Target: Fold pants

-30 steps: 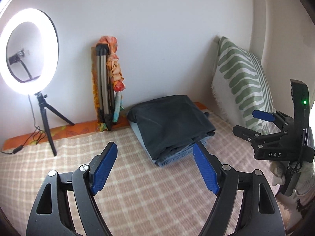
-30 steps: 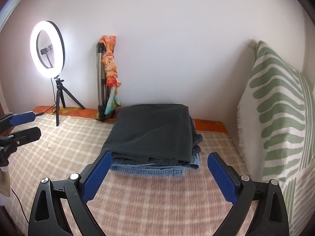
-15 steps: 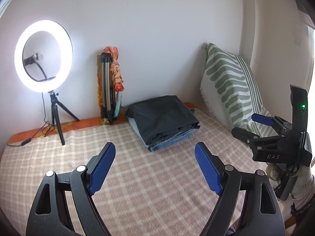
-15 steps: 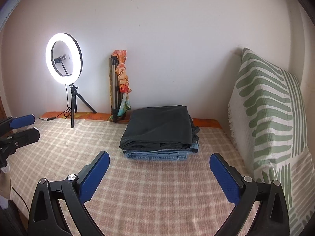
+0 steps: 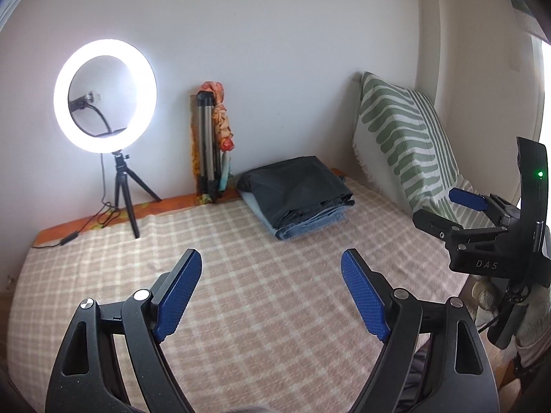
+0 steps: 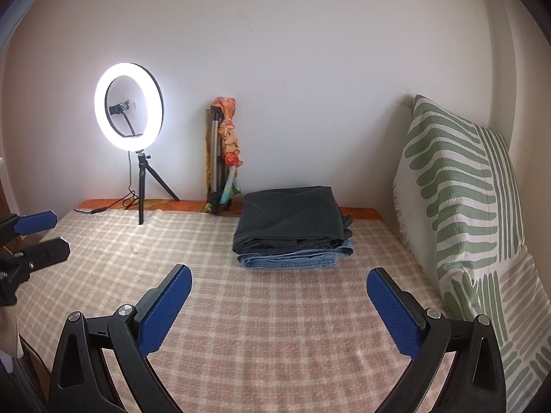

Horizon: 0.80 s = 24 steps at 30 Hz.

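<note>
A folded pair of dark pants (image 6: 289, 216) lies on top of folded blue jeans (image 6: 292, 261) at the back of the checked bedspread (image 6: 261, 327), near the wall. The stack also shows in the left wrist view (image 5: 296, 194). My left gripper (image 5: 272, 282) is open and empty, held well in front of the stack. My right gripper (image 6: 279, 296) is open and empty, also in front of the stack and apart from it. The right gripper shows at the right edge of the left wrist view (image 5: 447, 210), and the left gripper at the left edge of the right wrist view (image 6: 44, 234).
A lit ring light on a small tripod (image 6: 129, 106) stands at the back left with its cable on the bed. A folded tripod wrapped in a patterned cloth (image 6: 224, 158) leans on the wall. A green striped pillow (image 6: 461, 199) stands along the right side.
Both grippers have pulled back from the folded stack, which now looks smaller and farther away. Both stayed open and empty.
</note>
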Each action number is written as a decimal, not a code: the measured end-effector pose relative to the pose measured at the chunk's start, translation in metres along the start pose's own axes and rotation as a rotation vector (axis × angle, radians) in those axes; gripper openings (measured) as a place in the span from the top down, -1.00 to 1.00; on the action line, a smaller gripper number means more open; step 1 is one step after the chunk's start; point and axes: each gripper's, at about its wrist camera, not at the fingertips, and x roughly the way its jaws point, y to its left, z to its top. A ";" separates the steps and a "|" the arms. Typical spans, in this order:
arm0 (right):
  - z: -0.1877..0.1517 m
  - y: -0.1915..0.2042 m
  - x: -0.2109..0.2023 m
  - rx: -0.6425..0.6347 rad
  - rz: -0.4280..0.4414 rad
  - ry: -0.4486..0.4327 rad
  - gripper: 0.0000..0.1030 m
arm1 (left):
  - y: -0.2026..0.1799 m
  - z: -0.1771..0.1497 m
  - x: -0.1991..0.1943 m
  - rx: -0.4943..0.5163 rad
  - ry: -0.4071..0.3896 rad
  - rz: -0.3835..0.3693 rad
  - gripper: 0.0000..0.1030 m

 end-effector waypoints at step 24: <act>-0.041 0.061 -0.034 0.052 -0.014 -0.013 -1.00 | 0.024 -0.044 -0.040 -0.023 0.002 0.067 -0.98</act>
